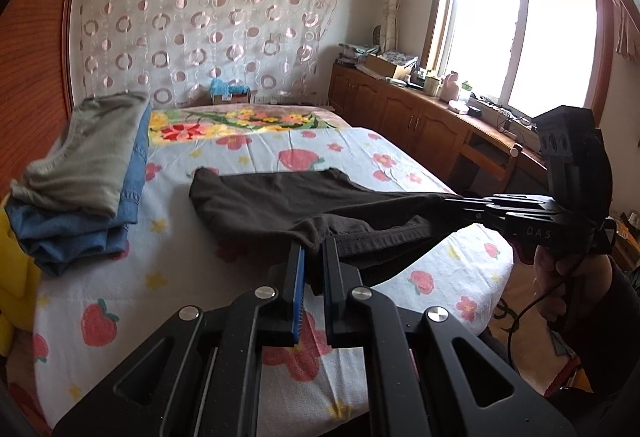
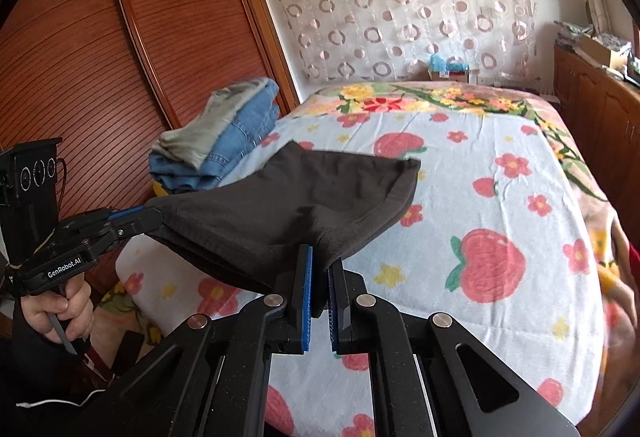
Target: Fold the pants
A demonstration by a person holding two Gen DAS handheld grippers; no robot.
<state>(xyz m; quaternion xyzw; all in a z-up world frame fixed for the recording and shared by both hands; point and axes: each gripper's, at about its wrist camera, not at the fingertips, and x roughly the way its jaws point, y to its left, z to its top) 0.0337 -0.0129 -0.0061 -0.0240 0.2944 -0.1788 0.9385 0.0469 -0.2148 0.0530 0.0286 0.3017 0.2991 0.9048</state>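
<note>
Dark brown pants [image 1: 280, 201] hang stretched between both grippers, their far end resting on the bed. My left gripper [image 1: 314, 249] is shut on one corner of the near edge of the pants. My right gripper [image 2: 322, 261] is shut on the other corner; the pants [image 2: 288, 205] sag between the two. In the left wrist view the right gripper [image 1: 452, 201] comes in from the right, pinching the cloth. In the right wrist view the left gripper [image 2: 154, 215] comes in from the left, pinching the cloth.
The bed [image 1: 224, 289] has a strawberry and flower print sheet. A stack of folded jeans and a grey garment [image 1: 92, 173] lies at its left side, also in the right wrist view [image 2: 224, 133]. Wooden cabinets [image 1: 400, 117] stand right, a wardrobe [image 2: 80, 77] left.
</note>
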